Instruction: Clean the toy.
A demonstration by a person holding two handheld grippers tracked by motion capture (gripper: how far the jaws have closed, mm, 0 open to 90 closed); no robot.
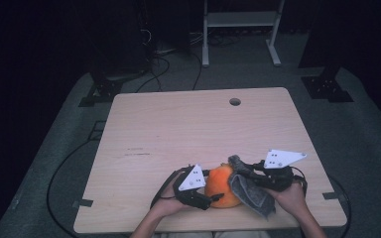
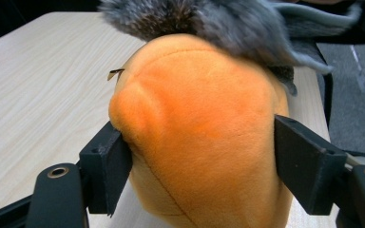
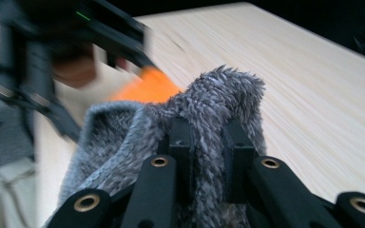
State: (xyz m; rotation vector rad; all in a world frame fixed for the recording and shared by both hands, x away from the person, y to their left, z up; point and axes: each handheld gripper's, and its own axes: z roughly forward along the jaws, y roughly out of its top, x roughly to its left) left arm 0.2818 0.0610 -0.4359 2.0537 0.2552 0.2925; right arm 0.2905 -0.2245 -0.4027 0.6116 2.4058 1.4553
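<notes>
An orange plush toy (image 1: 221, 187) stands near the table's front edge. My left gripper (image 1: 212, 187) comes at it from the left. In the left gripper view both black pads (image 2: 107, 166) press into the plush toy (image 2: 204, 123) on either side, held by my left gripper (image 2: 202, 156). A grey fluffy cloth (image 1: 253, 193) drapes over the toy's right side and top; its fur (image 2: 209, 19) lies on the orange crown. My right gripper (image 1: 242, 174) is shut on a fold of that cloth (image 3: 123, 137), its jaws (image 3: 209, 137) pinching the fur, with the toy's orange (image 3: 147, 88) just beyond.
The light wooden table (image 1: 178, 129) has a round cable hole (image 1: 235, 101) near its far edge. Beyond it a white frame (image 1: 240, 20) stands on the grey floor, with black stand bases (image 1: 99, 91) (image 1: 327, 89) at both far corners and cables trailing at the left.
</notes>
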